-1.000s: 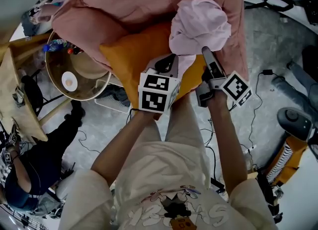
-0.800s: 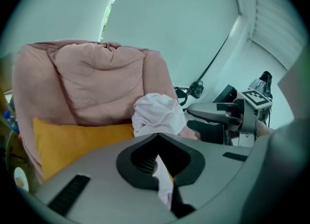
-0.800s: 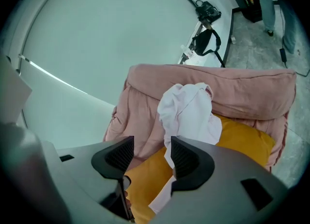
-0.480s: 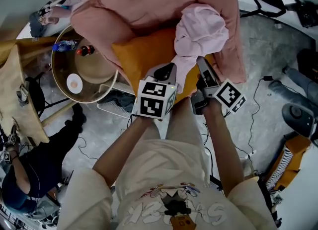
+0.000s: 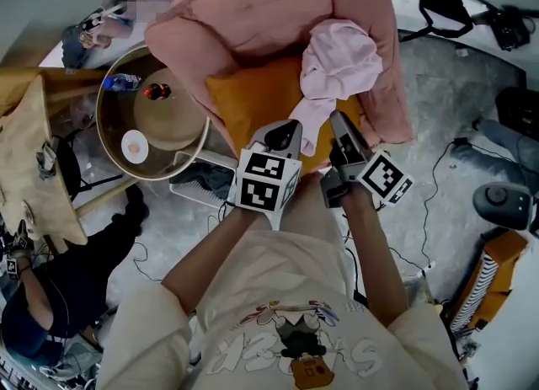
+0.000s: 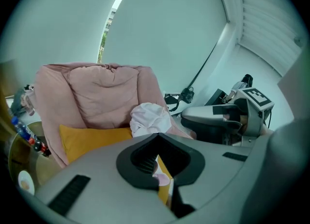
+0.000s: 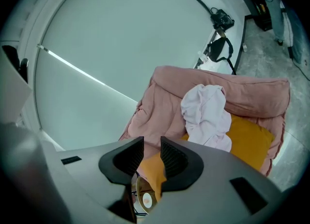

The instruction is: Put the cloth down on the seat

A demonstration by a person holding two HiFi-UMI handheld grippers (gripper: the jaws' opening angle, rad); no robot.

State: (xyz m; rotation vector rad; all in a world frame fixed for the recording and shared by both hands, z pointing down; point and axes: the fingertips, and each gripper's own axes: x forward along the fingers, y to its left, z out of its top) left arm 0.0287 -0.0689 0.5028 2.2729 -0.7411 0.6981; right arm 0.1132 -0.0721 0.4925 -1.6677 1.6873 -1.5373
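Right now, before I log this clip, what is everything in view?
armchair: one, pink, top centre.
cushion: one, orange, on the armchair's seat.
cloth: one, pale pink, bunched on the seat, partly over the cushion.
round table: one, brown, left of the armchair, small items on it.
wooden chair: one, tan, far left.
camera gear: several pieces, black, floor at upper right.
other person: one, dark clothes, lower left.
left gripper: one, grey, at the cushion's front; fingers nearly together, pink sliver between, grip unclear.
right gripper: one, grey, beside it; fingers closing, nothing between them.
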